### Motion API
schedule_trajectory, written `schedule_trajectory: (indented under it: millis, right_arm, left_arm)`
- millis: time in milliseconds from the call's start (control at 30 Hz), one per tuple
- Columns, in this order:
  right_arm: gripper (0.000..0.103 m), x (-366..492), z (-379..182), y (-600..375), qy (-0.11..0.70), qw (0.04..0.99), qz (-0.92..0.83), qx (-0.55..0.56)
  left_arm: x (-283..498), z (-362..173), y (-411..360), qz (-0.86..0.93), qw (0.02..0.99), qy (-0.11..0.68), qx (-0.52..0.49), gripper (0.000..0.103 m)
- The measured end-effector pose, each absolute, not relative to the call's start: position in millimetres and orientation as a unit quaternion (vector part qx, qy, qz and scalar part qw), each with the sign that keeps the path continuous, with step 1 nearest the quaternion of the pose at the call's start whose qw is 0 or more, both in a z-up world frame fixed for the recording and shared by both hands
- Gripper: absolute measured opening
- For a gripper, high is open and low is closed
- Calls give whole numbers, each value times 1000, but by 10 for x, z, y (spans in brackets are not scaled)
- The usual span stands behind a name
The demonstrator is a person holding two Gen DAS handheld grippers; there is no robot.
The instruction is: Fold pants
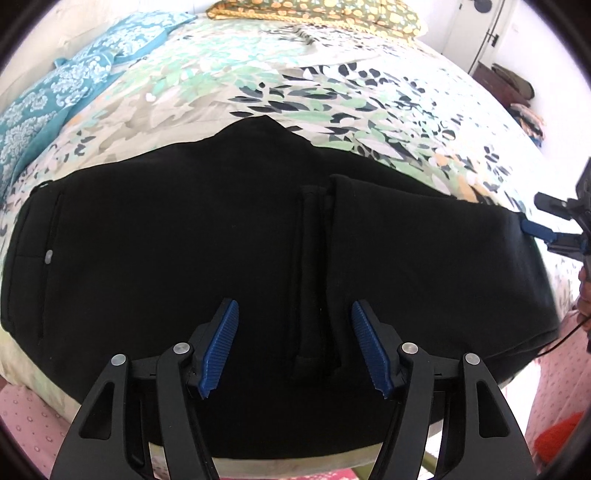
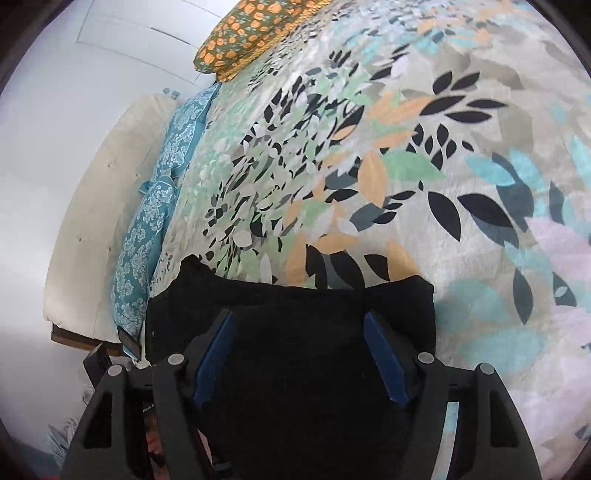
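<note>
Black pants (image 1: pixel 184 258) lie folded across the leaf-print bed cover (image 1: pixel 295 96), waistband at the left, leg hems (image 1: pixel 317 280) folded back near the middle. My left gripper (image 1: pixel 295 332) is open and hovers over the hems, empty. My right gripper (image 2: pixel 299 350) is open with its blue pads over the right end of the pants (image 2: pixel 295 369). It also shows at the right edge of the left wrist view (image 1: pixel 543 230), its tip touching the fold.
A teal patterned pillow (image 1: pixel 55 99) lies at the bed's left side. An orange floral pillow (image 1: pixel 317 14) lies at the far end. A pink cloth (image 1: pixel 26 421) hangs below the near edge. A door and clutter (image 1: pixel 517 92) stand at far right.
</note>
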State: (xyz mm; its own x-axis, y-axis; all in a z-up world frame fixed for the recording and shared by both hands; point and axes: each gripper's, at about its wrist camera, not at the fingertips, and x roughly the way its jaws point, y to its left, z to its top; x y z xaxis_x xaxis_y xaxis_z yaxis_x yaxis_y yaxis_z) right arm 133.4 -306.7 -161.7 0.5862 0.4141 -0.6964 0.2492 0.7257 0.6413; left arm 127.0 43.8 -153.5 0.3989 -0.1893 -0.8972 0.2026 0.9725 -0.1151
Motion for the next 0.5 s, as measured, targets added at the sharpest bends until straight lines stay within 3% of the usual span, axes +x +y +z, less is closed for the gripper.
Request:
schedule_trajectory:
  millis: [167,333,400,500]
  right_arm:
    - [79,843,-1391,-2952,474,770,108,412]
    - [80,458,-1934,-2740,557,710,86,422]
    - [76,405,-1993,-2737,547,711,76,437]
    - [77,388,-1636,-2727,498,762,72,407]
  left_arm:
    - [1181,-1262,523,-105,864,491,-13,67]
    - [1165,-1254,398,-139,859,492,-18,74]
    - [1174,-1341,332,-137,851,507,8,74]
    - [1152,-1277,420,-127,854,505,2,74]
